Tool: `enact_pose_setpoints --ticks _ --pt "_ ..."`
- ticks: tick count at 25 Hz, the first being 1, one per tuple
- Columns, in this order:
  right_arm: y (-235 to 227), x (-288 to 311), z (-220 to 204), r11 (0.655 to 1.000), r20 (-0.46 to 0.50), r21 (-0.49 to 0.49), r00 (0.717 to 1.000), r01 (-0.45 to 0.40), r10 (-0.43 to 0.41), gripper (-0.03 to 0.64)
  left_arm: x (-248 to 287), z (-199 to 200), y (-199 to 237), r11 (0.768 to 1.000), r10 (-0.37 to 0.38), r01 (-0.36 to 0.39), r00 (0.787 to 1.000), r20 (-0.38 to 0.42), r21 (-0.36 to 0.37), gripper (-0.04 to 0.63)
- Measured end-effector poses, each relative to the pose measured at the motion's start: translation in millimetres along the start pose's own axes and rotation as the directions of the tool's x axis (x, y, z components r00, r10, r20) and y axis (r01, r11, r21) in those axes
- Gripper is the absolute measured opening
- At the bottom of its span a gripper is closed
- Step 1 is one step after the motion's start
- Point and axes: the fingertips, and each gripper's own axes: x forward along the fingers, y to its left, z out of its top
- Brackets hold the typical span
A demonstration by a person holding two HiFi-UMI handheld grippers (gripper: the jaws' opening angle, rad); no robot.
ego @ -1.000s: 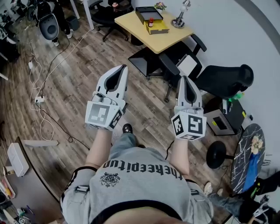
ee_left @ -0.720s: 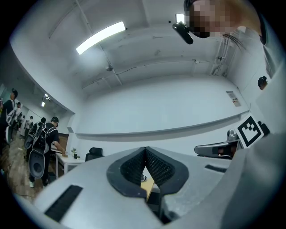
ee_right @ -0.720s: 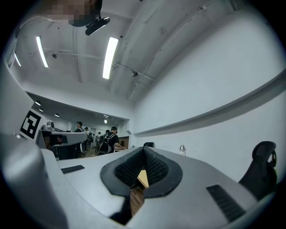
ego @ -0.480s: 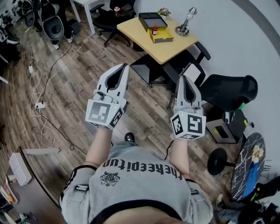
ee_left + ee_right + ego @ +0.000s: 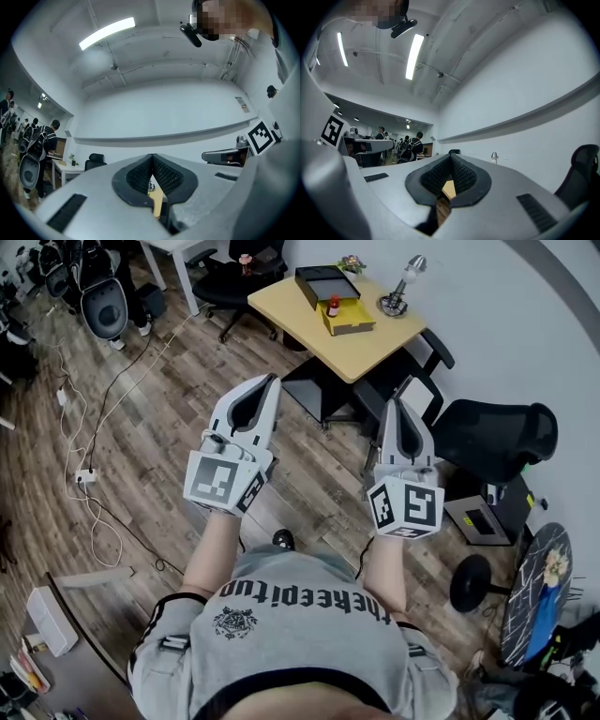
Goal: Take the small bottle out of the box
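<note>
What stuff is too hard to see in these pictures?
1. Small bottle, head view: too small to tell whether it stands inside the yellow box.
2. Black box, head view: too small to see what it holds.
3. Table, both gripper views: only a sliver shows; the shut left tool and right tool block the rest.

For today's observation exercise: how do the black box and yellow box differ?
The black box is dark with a grey inside; the yellow box matches the table. The small bottle stands at the yellow box, not the black box. Both are low, rectangular, on the table.
</note>
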Motion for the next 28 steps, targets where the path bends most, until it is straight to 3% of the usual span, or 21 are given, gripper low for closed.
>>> enact_pose_setpoints --ticks 12,28 --pt "-10 27 -21 1.0 -0.036 0.012 0.999 0.029 -0.028 0.002 27 -28 20 0.999 -0.021 0.019 0.999 -0.037 -0.032 0.003" --pt "-51 157 -24 0.999 -0.005 -0.004 0.999 -0.034 0.034 0.002 135 -41 82 0.999 0.035 -0.035 0.999 -0.009 -0.01 0.003"
